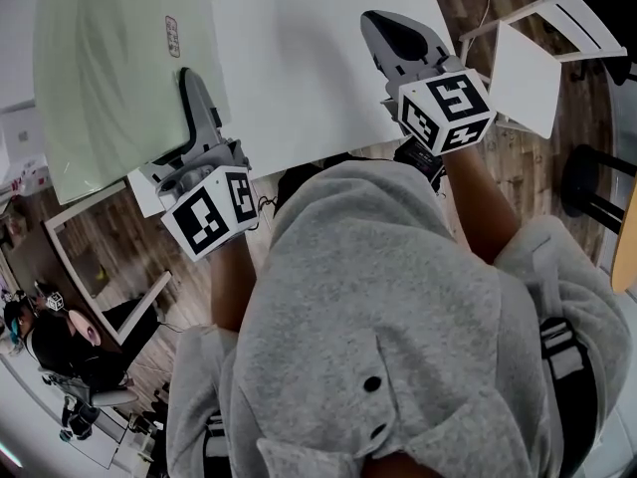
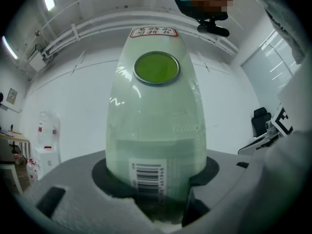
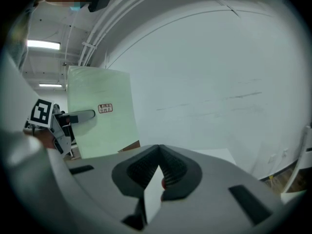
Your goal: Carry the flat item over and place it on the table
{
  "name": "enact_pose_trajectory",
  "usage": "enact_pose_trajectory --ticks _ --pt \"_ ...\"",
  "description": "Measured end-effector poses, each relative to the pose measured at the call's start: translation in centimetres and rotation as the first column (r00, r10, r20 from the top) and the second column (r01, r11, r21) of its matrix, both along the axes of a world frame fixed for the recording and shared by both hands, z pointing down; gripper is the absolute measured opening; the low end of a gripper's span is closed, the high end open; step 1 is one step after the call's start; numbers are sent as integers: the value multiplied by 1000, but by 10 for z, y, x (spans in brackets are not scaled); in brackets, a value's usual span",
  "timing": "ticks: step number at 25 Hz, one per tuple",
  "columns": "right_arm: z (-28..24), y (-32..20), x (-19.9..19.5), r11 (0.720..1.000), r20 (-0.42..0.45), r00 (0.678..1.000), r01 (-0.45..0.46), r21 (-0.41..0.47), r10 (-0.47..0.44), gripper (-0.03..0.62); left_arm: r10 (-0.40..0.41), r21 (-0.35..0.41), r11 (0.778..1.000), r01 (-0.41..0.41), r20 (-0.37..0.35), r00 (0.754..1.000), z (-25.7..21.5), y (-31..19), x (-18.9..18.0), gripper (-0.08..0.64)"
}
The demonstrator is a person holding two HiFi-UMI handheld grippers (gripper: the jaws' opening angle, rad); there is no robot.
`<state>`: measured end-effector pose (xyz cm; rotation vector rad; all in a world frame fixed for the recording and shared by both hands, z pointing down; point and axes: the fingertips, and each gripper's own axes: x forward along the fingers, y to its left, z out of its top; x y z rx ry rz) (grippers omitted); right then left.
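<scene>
A pale green, see-through flat board [image 1: 119,68] with a small sticker is held over the left end of the white table [image 1: 299,58]. My left gripper [image 1: 189,80] is shut on the board's near right edge. In the left gripper view the board [image 2: 156,121] rises from between the jaws and shows a barcode label and a green round spot. My right gripper [image 1: 393,30] lies at the table's right side. In its own view the right gripper [image 3: 156,179] is shut on a thin white sheet edge. The green board [image 3: 100,116] and my left gripper [image 3: 73,117] appear there at the left.
A white chair or frame [image 1: 528,78] stands right of the table on the wood floor. A black stool [image 1: 592,187] sits further right. Another person [image 1: 50,337] is at the lower left beside a white frame [image 1: 90,267]. My grey hooded top fills the near view.
</scene>
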<state>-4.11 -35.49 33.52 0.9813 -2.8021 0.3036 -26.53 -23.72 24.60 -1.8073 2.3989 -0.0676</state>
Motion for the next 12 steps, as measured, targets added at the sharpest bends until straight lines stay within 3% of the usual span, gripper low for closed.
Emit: enact_pose_trajectory --ticks 12 --pt "7 -7 2 1000 3 1000 -26 -7 26 25 12 -4 1000 -12 10 1000 6 -15 -10 281"
